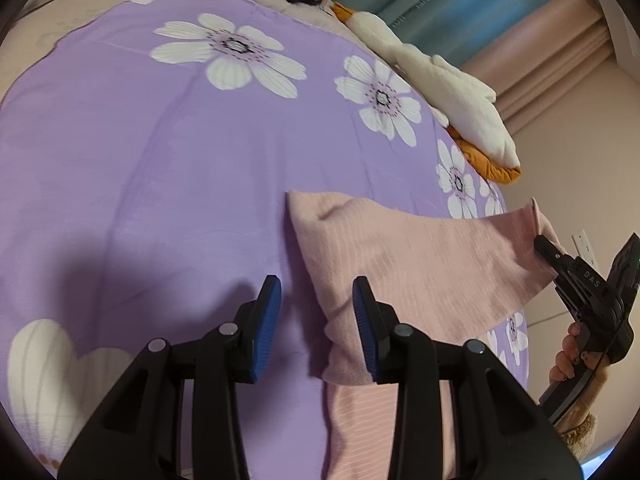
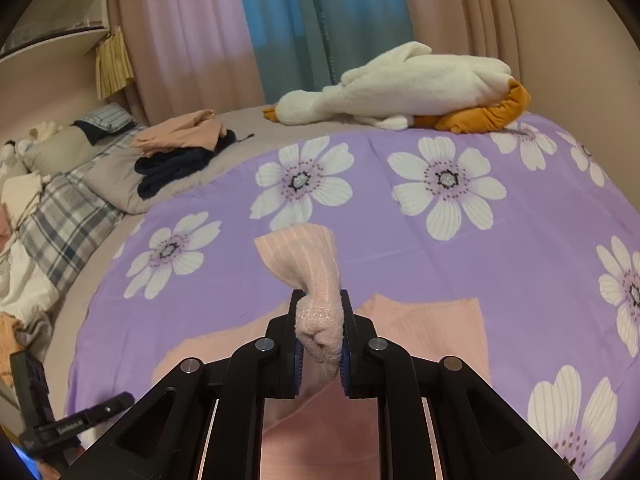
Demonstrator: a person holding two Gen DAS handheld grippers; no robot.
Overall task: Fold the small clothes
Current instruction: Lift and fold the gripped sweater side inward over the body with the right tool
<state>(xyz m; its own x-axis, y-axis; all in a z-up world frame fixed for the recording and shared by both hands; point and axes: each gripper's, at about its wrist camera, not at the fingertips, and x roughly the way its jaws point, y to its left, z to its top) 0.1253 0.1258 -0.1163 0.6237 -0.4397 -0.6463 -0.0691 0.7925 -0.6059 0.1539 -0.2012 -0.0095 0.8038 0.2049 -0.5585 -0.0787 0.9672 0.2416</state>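
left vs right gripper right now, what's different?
The left gripper is open, its blue-padded fingers holding nothing; the right gripper is shut on a bunched corner of the pink garment. The left hovers by the garment's near folded edge; the right lifts its end off the purple floral sheet. Both are black.

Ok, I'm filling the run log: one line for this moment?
stage: mid-fold | right tool: shut on pink garment, corner lifted | left tool: open, beside garment | surface: purple floral bedspread
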